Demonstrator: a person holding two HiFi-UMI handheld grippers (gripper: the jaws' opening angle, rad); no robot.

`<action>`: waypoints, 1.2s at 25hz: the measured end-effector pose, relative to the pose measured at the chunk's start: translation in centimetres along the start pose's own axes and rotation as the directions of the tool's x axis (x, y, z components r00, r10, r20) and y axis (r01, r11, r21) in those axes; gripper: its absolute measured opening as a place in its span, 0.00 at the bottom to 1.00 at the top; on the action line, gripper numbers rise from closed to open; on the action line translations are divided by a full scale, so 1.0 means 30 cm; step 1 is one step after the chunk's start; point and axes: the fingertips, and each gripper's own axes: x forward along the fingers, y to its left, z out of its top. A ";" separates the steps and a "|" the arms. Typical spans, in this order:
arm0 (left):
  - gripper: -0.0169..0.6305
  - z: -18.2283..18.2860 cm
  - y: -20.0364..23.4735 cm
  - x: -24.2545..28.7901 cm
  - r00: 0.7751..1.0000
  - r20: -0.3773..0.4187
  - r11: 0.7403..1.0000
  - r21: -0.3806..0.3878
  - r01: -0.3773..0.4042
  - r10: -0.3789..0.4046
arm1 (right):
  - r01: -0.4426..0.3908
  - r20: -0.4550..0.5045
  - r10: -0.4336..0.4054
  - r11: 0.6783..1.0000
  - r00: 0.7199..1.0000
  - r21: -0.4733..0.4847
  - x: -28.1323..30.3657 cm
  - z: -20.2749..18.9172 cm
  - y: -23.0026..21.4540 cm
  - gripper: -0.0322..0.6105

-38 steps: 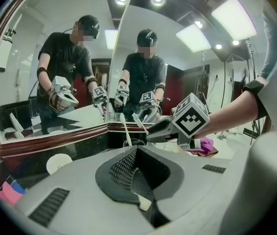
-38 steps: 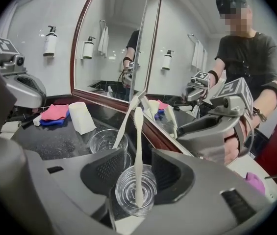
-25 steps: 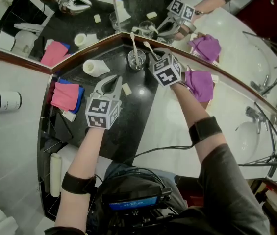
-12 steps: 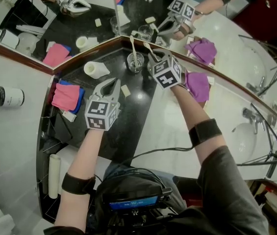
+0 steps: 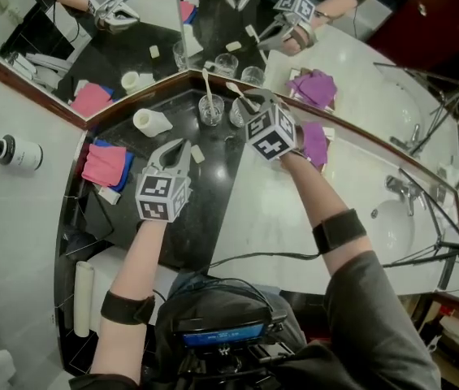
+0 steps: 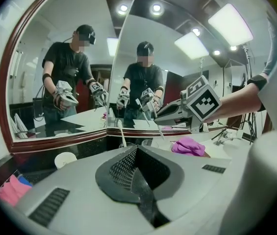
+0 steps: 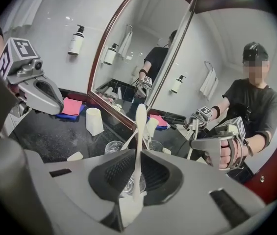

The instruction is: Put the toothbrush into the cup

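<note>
Your right tongs point(image 5: 251, 104): narrowly parted, clamped on handle of white toothbrush point(image 7: 139, 131), brush upright, near clear cup point(image 5: 240, 113) at far end of black surface point(image 5: 213, 205). Your left tongs point(image 5: 178, 146): fully closed, empty, raised over surface, nearer and left of cup. Just left of cup, second cup point(image 5: 210, 110) holds second toothbrush point(image 5: 205, 84). Pink cloth point(image 5: 101, 164) at left edge.
</note>
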 end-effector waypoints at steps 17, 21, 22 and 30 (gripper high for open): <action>0.03 -0.114 -0.130 -0.184 1.000 0.002 0.999 -0.038 -0.016 0.016 | -0.218 -0.192 0.198 0.972 0.961 -0.087 -0.275 -0.276 0.423 0.14; 0.03 -0.144 -0.136 -0.216 1.000 -0.006 0.999 -0.047 -0.028 0.027 | -0.297 -0.278 0.260 0.950 0.925 -0.098 -0.276 -0.402 0.549 0.14; 0.03 -0.152 -0.139 -0.224 1.000 -0.009 0.998 -0.046 -0.030 0.029 | -0.316 -0.297 0.277 0.944 0.914 -0.091 -0.274 -0.433 0.580 0.14; 0.03 -0.218 -0.130 -0.286 0.998 -0.042 0.998 -0.039 -0.050 0.049 | -0.363 -0.388 0.309 0.929 0.868 -0.073 -0.188 -0.586 0.713 0.14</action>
